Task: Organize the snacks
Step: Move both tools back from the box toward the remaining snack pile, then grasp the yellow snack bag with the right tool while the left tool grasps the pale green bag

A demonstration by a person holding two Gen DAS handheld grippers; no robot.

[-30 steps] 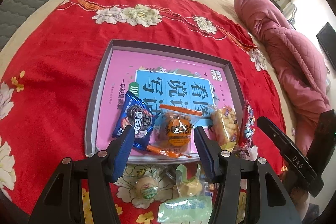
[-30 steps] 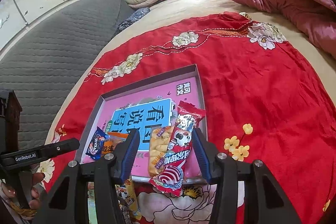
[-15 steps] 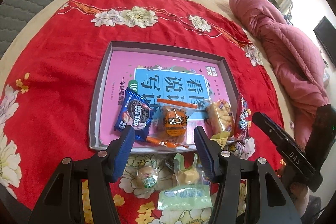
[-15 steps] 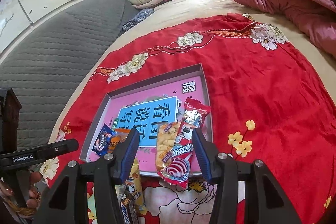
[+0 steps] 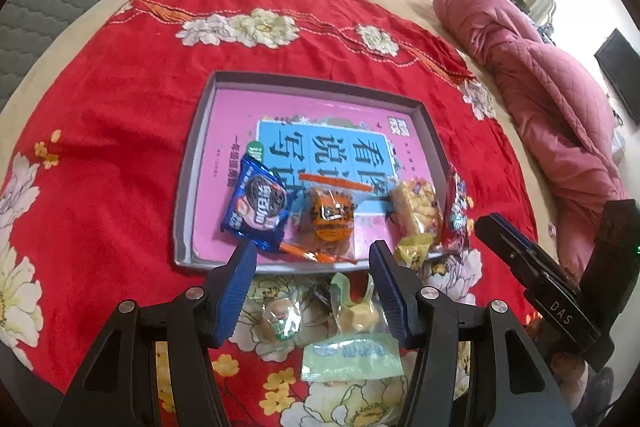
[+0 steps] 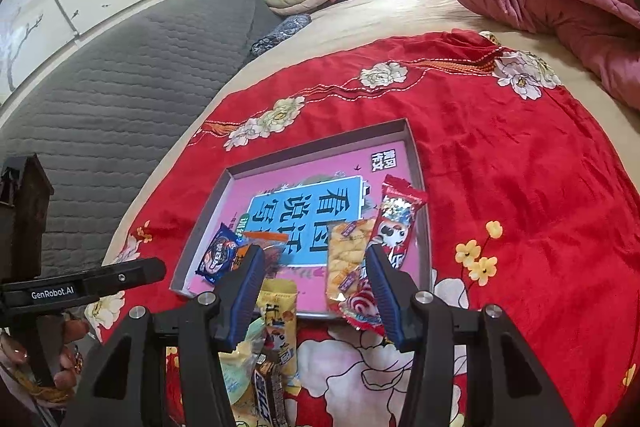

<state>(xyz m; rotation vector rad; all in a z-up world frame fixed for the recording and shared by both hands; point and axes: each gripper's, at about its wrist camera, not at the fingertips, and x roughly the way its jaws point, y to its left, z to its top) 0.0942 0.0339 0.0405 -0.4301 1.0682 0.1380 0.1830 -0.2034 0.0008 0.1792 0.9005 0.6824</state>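
Note:
A grey tray [image 5: 200, 147] lined with a pink and blue book lies on the red cloth. Along its near edge sit a blue cookie pack [image 5: 256, 211], an orange cake pack [image 5: 332, 219], a yellow biscuit pack [image 5: 416, 207] and a red pack [image 5: 456, 211]. My left gripper [image 5: 312, 259] hovers open over the tray's near rim, holding nothing. Loose snacks lie under it: a small round candy [image 5: 280, 319], a pale pastry [image 5: 356, 311] and a green pack [image 5: 352, 355]. My right gripper [image 6: 314, 259] is open and empty in front of the biscuit pack [image 6: 348, 251] and red pack [image 6: 394, 223].
A yellow pack [image 6: 280, 307] and a dark bar [image 6: 268, 395] lie loose on the cloth before the tray [image 6: 316, 155]. A pink quilt [image 5: 540, 87] is bunched at the right. A grey padded headboard [image 6: 120, 87] rises at the left. The other hand-held gripper [image 6: 80, 283] shows at the left.
Both grippers have drawn back a little from the tray, so more of the loose snacks show below them. The jaws stand as wide as before.

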